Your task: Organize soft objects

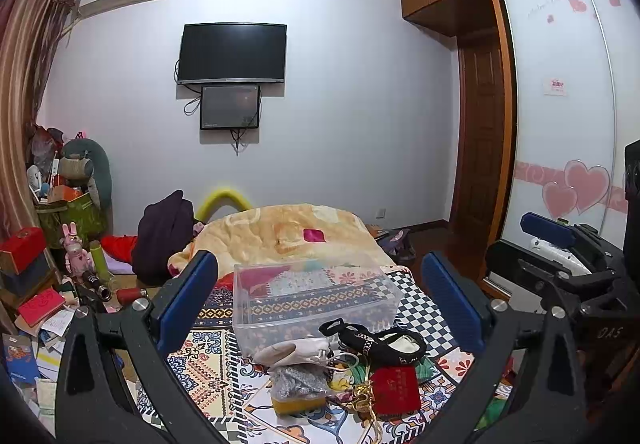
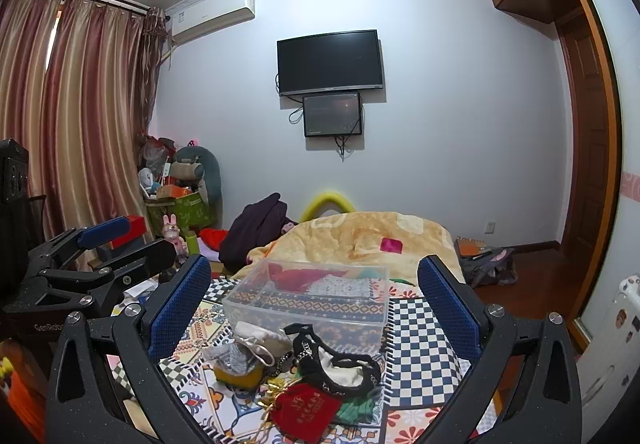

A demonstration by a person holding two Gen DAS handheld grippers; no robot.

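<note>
A clear plastic box (image 1: pixel 316 294) (image 2: pixel 308 294) stands on the patterned bedspread (image 1: pixel 208 364) with some folded fabrics inside. In front of it lies a heap of soft items: a white pouch (image 1: pixel 292 350) (image 2: pixel 256 336), a black and cream bag (image 1: pixel 380 340) (image 2: pixel 340 364), a red pouch (image 1: pixel 396 390) (image 2: pixel 306 410), a grey cloth on a yellow sponge (image 1: pixel 298 392) (image 2: pixel 238 366), and a green cloth (image 2: pixel 356 410). My left gripper (image 1: pixel 320 304) is open and empty above the heap. My right gripper (image 2: pixel 316 304) is open and empty too; it also shows at the right of the left wrist view (image 1: pixel 560 244).
A beige blanket (image 1: pixel 288 232) lies at the far end of the bed. A dark garment (image 1: pixel 164 236) and clutter of boxes, toys and books (image 1: pixel 60 264) fill the left side. A wardrobe (image 1: pixel 560 124) stands on the right. A TV (image 1: pixel 232 54) hangs on the far wall.
</note>
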